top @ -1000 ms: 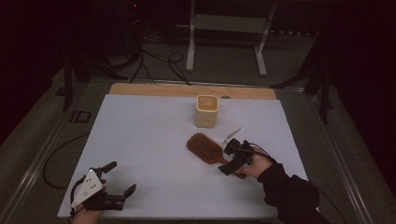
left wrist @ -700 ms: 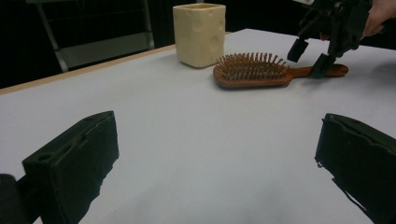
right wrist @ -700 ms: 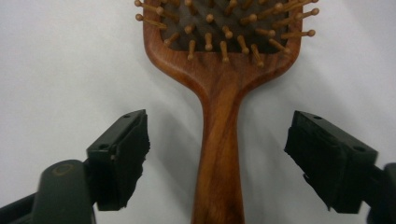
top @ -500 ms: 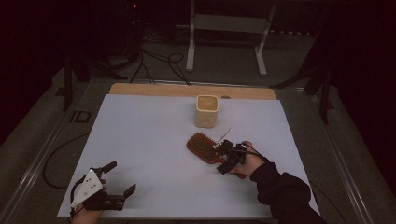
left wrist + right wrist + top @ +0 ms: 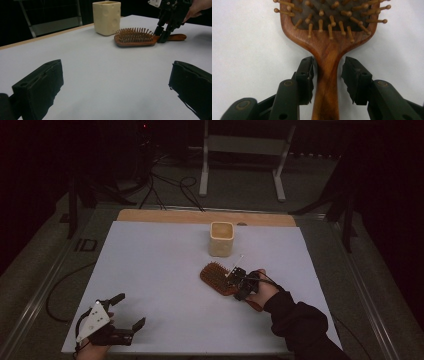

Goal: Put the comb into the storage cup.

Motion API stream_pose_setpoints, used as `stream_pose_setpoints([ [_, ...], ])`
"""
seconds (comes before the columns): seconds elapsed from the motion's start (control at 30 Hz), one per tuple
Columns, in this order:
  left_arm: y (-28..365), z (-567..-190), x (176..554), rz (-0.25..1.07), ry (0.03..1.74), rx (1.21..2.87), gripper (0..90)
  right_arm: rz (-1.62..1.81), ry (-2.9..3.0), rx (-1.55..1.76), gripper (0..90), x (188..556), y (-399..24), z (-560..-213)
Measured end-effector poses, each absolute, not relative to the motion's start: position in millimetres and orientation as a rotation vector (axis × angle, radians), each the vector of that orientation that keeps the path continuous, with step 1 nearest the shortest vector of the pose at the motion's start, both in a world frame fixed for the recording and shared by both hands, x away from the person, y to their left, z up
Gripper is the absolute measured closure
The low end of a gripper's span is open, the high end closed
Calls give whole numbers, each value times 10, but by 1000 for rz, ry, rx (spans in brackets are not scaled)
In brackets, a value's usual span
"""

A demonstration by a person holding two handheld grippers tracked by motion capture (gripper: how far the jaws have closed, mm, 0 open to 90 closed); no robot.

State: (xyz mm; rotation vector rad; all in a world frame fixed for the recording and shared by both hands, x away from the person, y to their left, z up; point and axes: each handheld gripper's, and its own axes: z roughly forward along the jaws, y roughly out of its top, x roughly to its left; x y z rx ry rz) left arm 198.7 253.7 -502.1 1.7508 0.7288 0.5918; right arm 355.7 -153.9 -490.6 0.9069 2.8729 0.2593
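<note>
Jaws of my right gripper (image 5: 327, 75) straddle the neck of the wooden paddle hairbrush (image 5: 328, 37), one pad on either side of the handle where it widens into the head. They have just been closing. The left pad sits against the wood or just off it; a thin gap shows at the right pad, so I cannot call it a firm grip yet.

From above, the hairbrush (image 5: 220, 278) lies flat on the white table (image 5: 150, 270), right of centre, bristles up. Its long axis runs diagonally: head toward the far left, handle toward the near right, under my right hand (image 5: 260, 287). Just beyond the head, apart from it, stands a cream square cup (image 5: 221, 239).

My left gripper (image 5: 131, 310) rests at the near left corner, well apart from the hairbrush, its jaws spread wide with nothing between them.

My right gripper's view gives the pad-to-handle gaps and the ball-tipped wooden pins up close. My left gripper's view gives the side profile: the hairbrush (image 5: 135, 38) flat on the table, my right gripper (image 5: 162, 33) coming down steeply onto its neck, and round dimples in the cup's (image 5: 107, 17) wall.
</note>
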Motion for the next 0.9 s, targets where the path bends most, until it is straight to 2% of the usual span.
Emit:
stream_pose_setpoints([
  [0.2,2538,-5022,1988,590,729,1752,0,242,2902,900,701,3576,-1523,-4904],
  [0.9,2527,-5033,1997,583,736,1758,0,295,2872,902,734,3514,-1550,-4922],
])
